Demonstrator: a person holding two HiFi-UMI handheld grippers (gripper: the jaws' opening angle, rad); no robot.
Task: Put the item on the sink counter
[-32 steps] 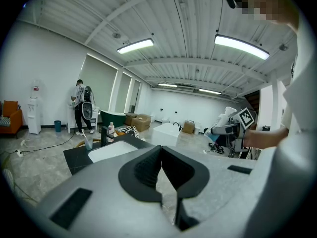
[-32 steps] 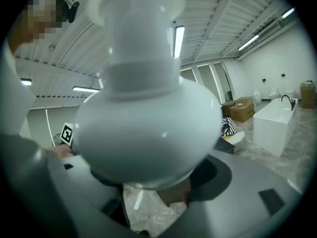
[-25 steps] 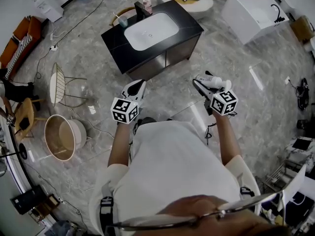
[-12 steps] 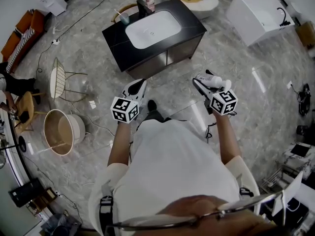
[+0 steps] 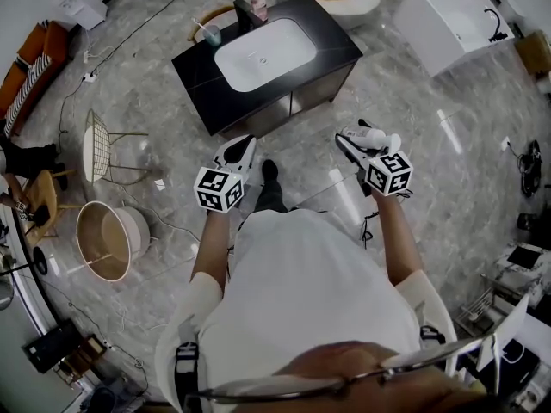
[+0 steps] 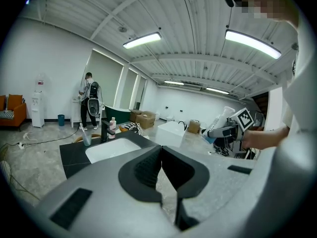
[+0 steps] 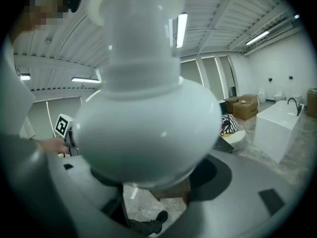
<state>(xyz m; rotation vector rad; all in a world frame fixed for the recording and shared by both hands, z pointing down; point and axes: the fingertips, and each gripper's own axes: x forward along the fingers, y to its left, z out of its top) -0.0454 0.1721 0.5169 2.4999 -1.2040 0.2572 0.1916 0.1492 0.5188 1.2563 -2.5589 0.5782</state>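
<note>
Head view: the person stands on the grey floor short of the black sink counter (image 5: 202,71), with the right gripper (image 5: 355,144) pinching a white bottle (image 5: 372,138) out in front of the body, well apart from the counter; the left gripper (image 5: 243,147) is carried beside it, pointing the same way. The far edge of the counter, behind the white basin (image 5: 263,52), already holds a faucet (image 5: 248,14), a small bottle (image 5: 257,3) and a cup (image 5: 212,33). Left gripper view: its jaws are pressed together on nothing, with the counter ahead and below. Right gripper view: the bottle's rounded body and neck fill the frame, clamped between the jaws. I judge this the carry-over step, with placing not yet begun. The next move calls for closing the gap, reaching over a bare stretch of black top beside the basin, lowering the bottle until it rests, and only then spreading the jaws
</note>
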